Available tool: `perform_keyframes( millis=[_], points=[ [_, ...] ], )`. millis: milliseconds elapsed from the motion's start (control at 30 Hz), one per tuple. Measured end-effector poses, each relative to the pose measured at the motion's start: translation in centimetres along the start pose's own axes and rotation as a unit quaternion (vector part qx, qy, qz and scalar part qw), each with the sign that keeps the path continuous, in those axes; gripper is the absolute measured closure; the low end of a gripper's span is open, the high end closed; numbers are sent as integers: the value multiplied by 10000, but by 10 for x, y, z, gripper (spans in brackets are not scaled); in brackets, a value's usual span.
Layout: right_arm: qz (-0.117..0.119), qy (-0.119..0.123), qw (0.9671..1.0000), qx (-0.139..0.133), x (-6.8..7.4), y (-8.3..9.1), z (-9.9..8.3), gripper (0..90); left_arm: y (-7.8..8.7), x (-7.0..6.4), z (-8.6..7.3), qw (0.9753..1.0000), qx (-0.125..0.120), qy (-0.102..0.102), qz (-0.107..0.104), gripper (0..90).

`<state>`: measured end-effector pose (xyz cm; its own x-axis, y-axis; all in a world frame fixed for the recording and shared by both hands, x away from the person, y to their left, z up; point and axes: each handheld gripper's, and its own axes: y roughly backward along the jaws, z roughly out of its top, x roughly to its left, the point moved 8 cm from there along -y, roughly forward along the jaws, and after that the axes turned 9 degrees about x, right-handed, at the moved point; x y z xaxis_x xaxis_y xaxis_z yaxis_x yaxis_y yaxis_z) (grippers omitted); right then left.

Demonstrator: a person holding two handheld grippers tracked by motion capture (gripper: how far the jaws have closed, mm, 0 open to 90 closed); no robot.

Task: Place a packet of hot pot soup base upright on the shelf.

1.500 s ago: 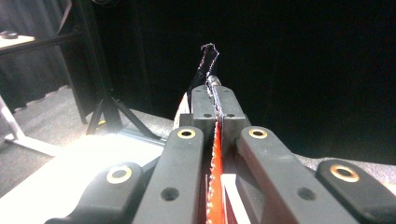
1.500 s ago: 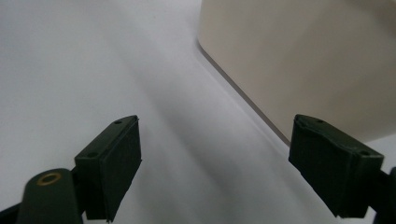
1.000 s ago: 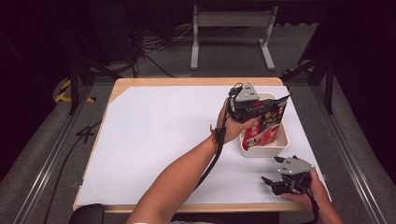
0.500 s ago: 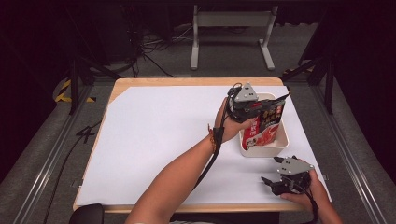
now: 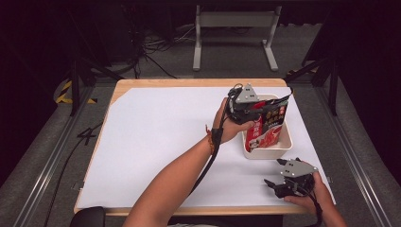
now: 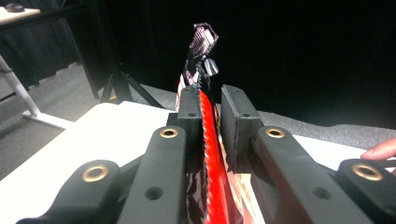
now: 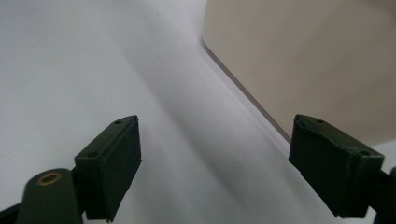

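A red snack bag [image 5: 267, 128] stands tilted with its lower end inside a white bin [image 5: 265, 154] at the table's right side. My left gripper [image 5: 257, 111] holds the bag's upper left edge from the left. In the left gripper view the bag [image 6: 208, 154] runs edge-on between the jaws of the left gripper [image 6: 212, 100], which are nearly together on it. My right gripper [image 5: 273, 184] rests near the table's front right corner, just in front of the bin. Its jaws [image 7: 215, 154] stand wide open over the white sheet with nothing between them, and the bin's wall [image 7: 303, 56] is just ahead.
A white sheet [image 5: 161, 137] covers the wooden table [image 5: 189, 82], bare to the left of the left forearm. A metal stand [image 5: 234, 28] and cables lie on the dark floor beyond the far edge. A fingertip [image 6: 380, 151] shows at the right edge of the left gripper view.
Almost nothing differs: the left gripper and the bag have only sunk very slightly toward the bin, and the right gripper stays where it was.
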<state>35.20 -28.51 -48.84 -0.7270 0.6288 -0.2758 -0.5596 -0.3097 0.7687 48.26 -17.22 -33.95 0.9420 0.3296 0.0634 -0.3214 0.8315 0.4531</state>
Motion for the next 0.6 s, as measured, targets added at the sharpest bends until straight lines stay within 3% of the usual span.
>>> perform_keyframes(
  millis=[400,600],
  points=[
    [0,0,10000,16,1,-1,0,164,14,5,-9,9990,335,-268,118,687],
    [-3,0,10000,19,1,-1,0,164,19,5,-13,9973,570,-449,131,640]
  ],
)
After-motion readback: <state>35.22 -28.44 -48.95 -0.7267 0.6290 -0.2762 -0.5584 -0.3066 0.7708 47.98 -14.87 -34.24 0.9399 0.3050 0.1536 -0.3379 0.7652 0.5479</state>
